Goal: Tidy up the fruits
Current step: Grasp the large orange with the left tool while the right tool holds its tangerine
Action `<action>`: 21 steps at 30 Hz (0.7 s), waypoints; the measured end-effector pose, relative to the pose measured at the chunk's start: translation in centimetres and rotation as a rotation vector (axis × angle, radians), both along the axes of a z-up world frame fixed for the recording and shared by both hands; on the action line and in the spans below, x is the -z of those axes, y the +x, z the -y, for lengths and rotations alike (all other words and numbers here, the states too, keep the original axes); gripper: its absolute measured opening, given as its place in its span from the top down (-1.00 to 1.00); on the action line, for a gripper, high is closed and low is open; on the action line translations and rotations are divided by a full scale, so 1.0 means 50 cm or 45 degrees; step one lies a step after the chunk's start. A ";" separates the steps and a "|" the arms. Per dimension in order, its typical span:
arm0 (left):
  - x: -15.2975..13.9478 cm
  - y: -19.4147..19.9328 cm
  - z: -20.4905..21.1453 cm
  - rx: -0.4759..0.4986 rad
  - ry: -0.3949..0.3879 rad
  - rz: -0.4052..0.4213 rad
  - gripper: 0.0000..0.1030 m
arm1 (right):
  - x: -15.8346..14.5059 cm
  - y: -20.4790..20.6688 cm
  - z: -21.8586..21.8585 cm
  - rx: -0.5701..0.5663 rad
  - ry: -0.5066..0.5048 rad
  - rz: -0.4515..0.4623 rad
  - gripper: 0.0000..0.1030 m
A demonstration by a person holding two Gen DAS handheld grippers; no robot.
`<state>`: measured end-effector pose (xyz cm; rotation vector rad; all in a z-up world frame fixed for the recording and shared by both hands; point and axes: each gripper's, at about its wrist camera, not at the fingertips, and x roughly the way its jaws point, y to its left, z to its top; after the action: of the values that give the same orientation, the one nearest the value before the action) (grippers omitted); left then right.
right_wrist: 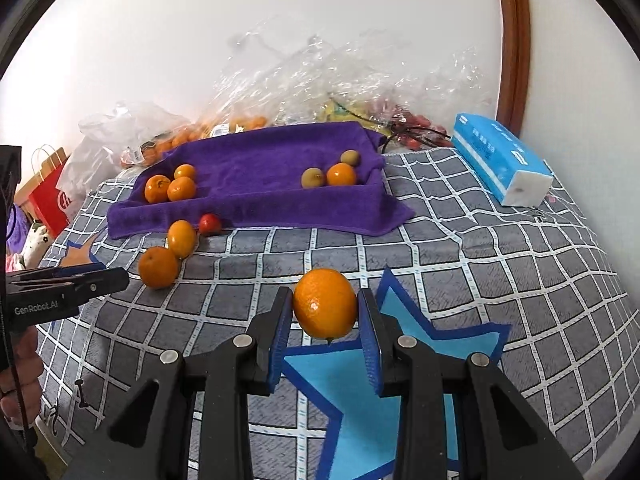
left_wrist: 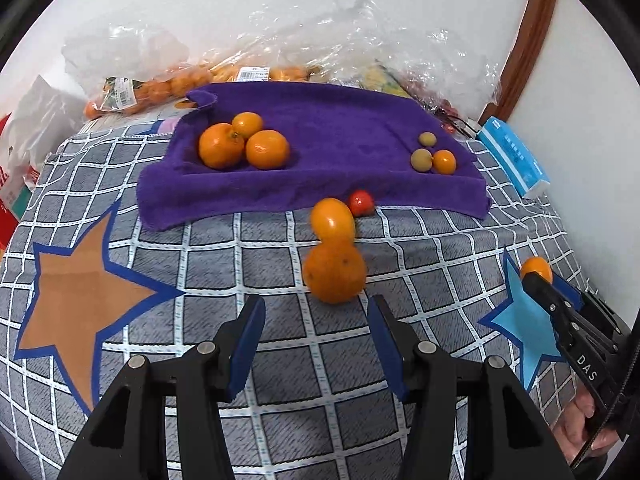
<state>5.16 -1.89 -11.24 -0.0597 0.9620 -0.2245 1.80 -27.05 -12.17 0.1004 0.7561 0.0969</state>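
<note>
The right gripper [right_wrist: 325, 320] holds an orange fruit [right_wrist: 325, 304] between its two blue pads, which press on both of its sides; it is above the light blue star [right_wrist: 360, 392] on the checked bed cover [right_wrist: 500, 280]; the left gripper [left_wrist: 316, 336] has nothing between its pads, which stand a moderate way apart, and it points at a round orange [left_wrist: 335, 272] lying on the cover just in front of it; an oval orange fruit [left_wrist: 333, 222] touches this orange from behind, and a small red fruit [left_wrist: 361, 203] lies beside it at the edge of the purple towel [left_wrist: 320, 128]; on the towel, three oranges [left_wrist: 244, 146] make a group at the left, and two small brownish fruits with one small orange [left_wrist: 434, 156] make a group at the right; a blue tissue pack [right_wrist: 500, 160] lies on the cover to the right of the towel; clear plastic bags [right_wrist: 320, 80] with more fruit are behind it, near the wall.
</note>
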 end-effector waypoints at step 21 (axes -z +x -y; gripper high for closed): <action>0.064 0.071 0.064 0.006 0.094 -0.008 0.01 | 0.049 0.017 0.014 0.024 -0.010 -0.005 0.37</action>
<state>8.71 -5.10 -14.46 0.0099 0.9757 -0.1933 2.64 -27.75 -14.63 0.1001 0.7592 0.0757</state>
